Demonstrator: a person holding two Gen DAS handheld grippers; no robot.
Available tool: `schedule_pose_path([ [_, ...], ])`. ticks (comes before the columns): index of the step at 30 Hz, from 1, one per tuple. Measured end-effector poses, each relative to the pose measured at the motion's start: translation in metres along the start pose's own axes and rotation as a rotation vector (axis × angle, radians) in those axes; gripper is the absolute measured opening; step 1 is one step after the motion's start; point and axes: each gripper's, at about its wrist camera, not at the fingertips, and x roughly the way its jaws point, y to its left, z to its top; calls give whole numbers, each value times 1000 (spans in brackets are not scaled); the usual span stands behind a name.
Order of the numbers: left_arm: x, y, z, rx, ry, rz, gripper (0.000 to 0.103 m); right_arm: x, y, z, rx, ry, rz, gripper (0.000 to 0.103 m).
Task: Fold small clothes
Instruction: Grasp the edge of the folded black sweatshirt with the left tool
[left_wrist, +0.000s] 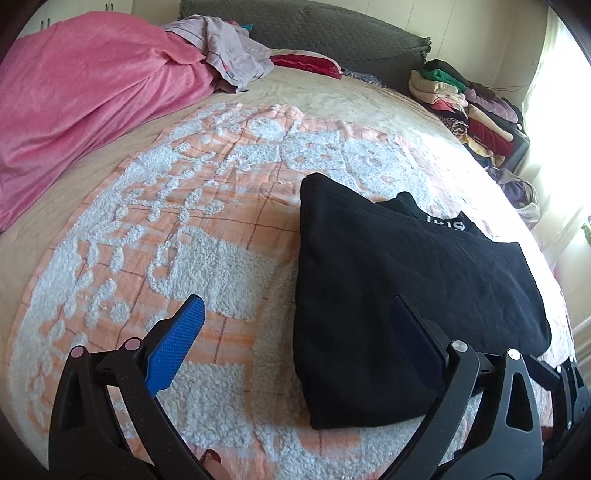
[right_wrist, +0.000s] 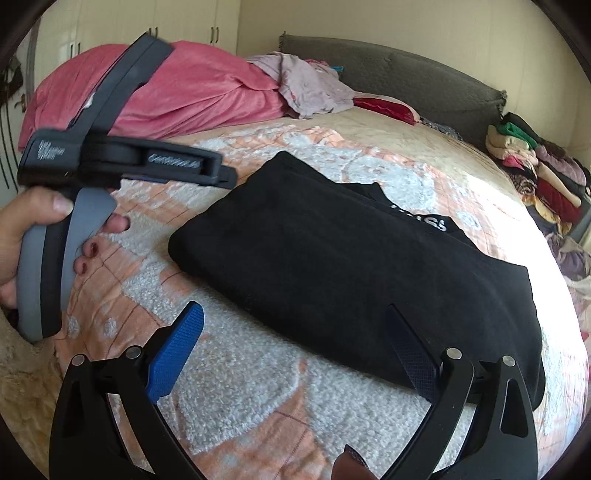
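left gripper (left_wrist: 299, 332): fingers spread wide, empty, held by hand (right_wrist: 22, 236) at near left | garment (left_wrist: 406, 295): black, folded flat on blanket (left_wrist: 184, 221), centre-right | right gripper (right_wrist: 295, 336): fingers spread wide, empty, over garment's near edge | clothes pile (left_wrist: 472, 107): far right

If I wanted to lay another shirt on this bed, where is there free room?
Best spot: the bare orange-and-white blanket between the pink duvet and the folded black garment. A smaller strip lies in front of the garment. The far right edge is crowded with stacked clothes.
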Motion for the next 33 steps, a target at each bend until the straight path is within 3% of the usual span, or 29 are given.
schedule_pose_path([
  [13,30,1,14,-18,48,12,93,53,33,3,-158,84,-22,97],
  [24,57,10,43,-69,70,-37,93,90,47,20,-229,68,-104,98],
  [33,64,3,54,-55,75,-37,93,104,50,33,-273,16,-168,97],
])
